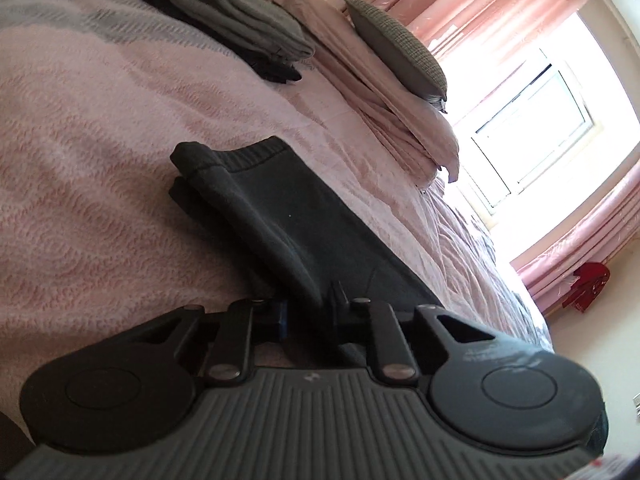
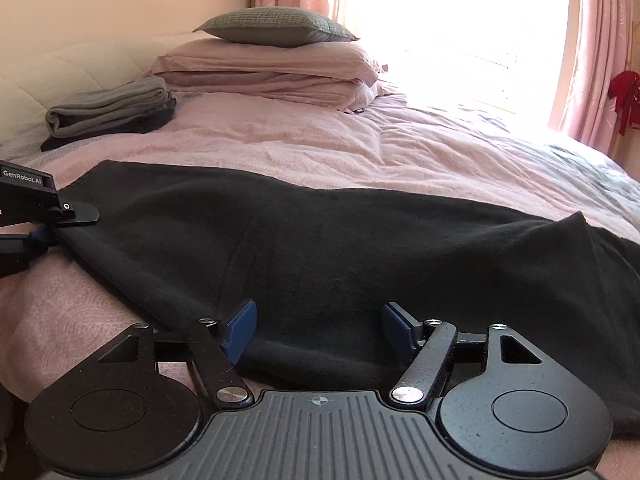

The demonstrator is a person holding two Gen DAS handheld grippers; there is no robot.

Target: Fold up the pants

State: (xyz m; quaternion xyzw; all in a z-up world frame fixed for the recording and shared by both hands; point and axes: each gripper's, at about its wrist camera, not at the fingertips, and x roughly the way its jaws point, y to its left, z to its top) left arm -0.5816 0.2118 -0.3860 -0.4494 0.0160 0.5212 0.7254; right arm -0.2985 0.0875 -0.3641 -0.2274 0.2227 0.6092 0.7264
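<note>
Dark grey pants (image 2: 320, 240) lie across the pink bedspread (image 2: 280, 140), folded lengthwise. In the left wrist view the pants (image 1: 280, 216) run away from me to a ribbed waistband. My left gripper (image 1: 308, 304) is shut on the near edge of the fabric; the right wrist view shows the left gripper (image 2: 48, 232) clamped on the pants' left end. My right gripper (image 2: 320, 328) is open and low at the near edge of the pants. Its blue pads (image 2: 240, 328) stand wide apart, with fabric lying between them.
A stack of folded grey and dark clothes (image 2: 108, 112) sits at the back left of the bed. Pink pillows with a grey cushion (image 2: 272, 28) on top lie at the head. Behind them are a bright window, pink curtains (image 2: 580, 60) and a red item (image 2: 624, 96).
</note>
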